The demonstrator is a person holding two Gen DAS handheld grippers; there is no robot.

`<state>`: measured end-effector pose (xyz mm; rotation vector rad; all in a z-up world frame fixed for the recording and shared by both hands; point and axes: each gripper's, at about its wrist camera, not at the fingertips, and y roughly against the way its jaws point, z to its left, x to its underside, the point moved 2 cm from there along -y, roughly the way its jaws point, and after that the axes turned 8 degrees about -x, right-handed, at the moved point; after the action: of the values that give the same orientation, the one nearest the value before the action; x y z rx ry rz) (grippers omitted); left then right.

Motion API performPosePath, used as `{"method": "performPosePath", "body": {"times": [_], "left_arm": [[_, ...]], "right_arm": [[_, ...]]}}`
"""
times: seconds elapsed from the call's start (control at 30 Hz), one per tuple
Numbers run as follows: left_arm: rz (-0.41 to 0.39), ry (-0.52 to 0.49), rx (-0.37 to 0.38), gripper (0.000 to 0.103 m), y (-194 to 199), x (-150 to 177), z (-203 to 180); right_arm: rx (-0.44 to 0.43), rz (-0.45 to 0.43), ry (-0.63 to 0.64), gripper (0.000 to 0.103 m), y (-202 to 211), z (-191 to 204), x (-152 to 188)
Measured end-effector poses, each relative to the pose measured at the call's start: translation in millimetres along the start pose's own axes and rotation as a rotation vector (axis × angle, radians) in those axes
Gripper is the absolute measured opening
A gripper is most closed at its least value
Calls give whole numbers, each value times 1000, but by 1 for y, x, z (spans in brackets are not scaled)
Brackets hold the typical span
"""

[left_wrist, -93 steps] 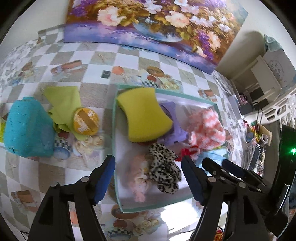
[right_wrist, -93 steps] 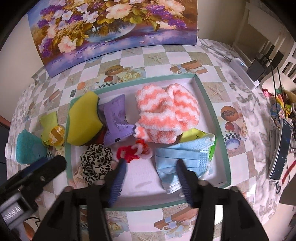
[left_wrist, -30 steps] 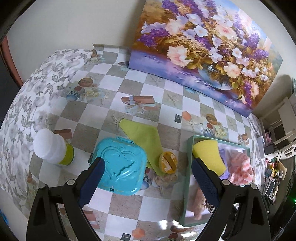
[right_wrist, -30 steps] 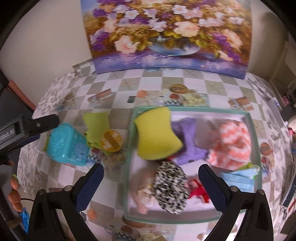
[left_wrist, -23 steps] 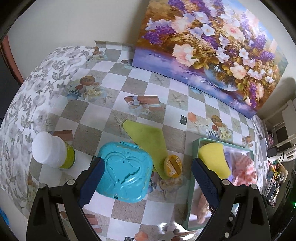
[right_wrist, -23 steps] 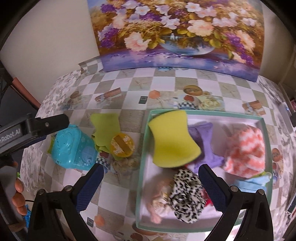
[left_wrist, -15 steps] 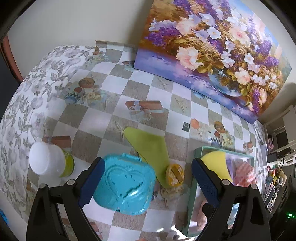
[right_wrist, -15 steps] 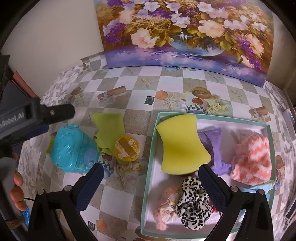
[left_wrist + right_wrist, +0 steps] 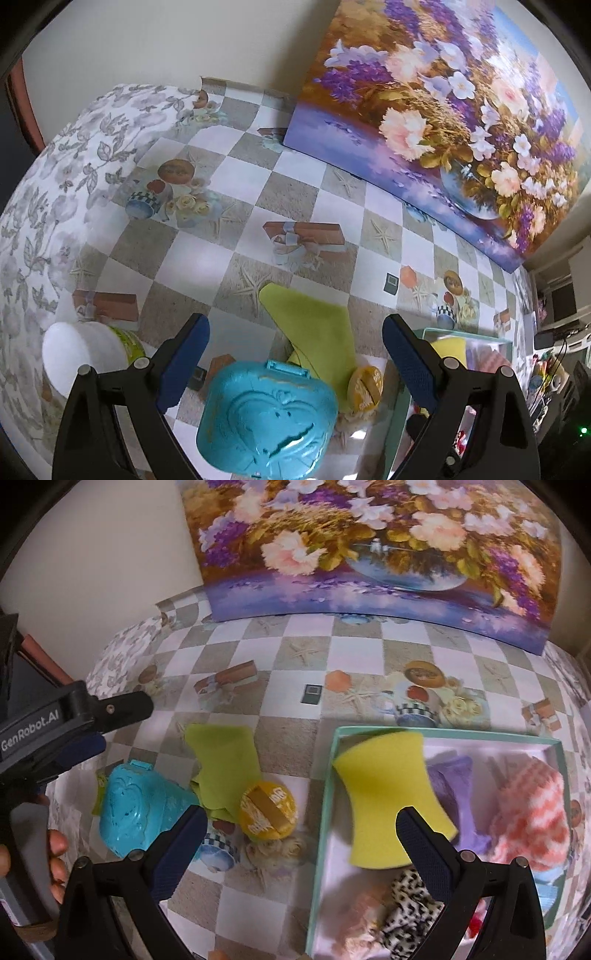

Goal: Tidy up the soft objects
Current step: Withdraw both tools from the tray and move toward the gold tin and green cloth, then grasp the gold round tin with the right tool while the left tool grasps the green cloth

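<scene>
Sponge [image 9: 391, 797], yellow and waisted, leans on the left wall of the teal tray [image 9: 322, 812], over a purple cloth [image 9: 452, 794] and beside an orange-striped sock [image 9: 532, 812]. We hold the left gripper [image 9: 295, 363] and the right gripper [image 9: 301, 849] with jaws wide and empty. On the desk [image 9: 236, 184], a turquoise case [image 9: 266, 417], green cloth [image 9: 314, 325] and yellow tin [image 9: 267, 808] lie left of the tray.

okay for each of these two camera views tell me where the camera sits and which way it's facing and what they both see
Left wrist: on the left gripper, looking down and forward over the turquoise case, both open fingers in frame.
Right wrist: on the right gripper, looking down at the tray and yellow sponge; its open fingers and the person's hand show.
Shared: the case, green cloth, yellow round pad, tray, flower painting.
</scene>
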<state>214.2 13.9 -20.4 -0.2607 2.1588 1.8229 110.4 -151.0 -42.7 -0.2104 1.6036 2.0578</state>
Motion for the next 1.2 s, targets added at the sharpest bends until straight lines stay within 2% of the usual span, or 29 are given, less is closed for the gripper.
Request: {"method": "performPosePath", "body": {"times": [0.23,0.3,0.37,0.5,0.6,1.2], "left_arm": [[26,0,-21,96,-11,1,6],[38,-12,-28,96,-15,1,6],[48,-25,-38,96,-19,2,6],[67,-28,-37,96,-25,3,7],[67,-34,-37,96,-25,4,6],[93,-49,-27,96,-32,6,3]], "right_arm": [[-7,21,56,103,-19,14,-3],[-23,32,52,100,-25,14,-2],[-37,44,45,90,-30,14,-1],[-47,56,39,84,-35,12,-1],[-68,62,46,75,-37,15,0],[-70,162,45,54,-72,15,12]]}}
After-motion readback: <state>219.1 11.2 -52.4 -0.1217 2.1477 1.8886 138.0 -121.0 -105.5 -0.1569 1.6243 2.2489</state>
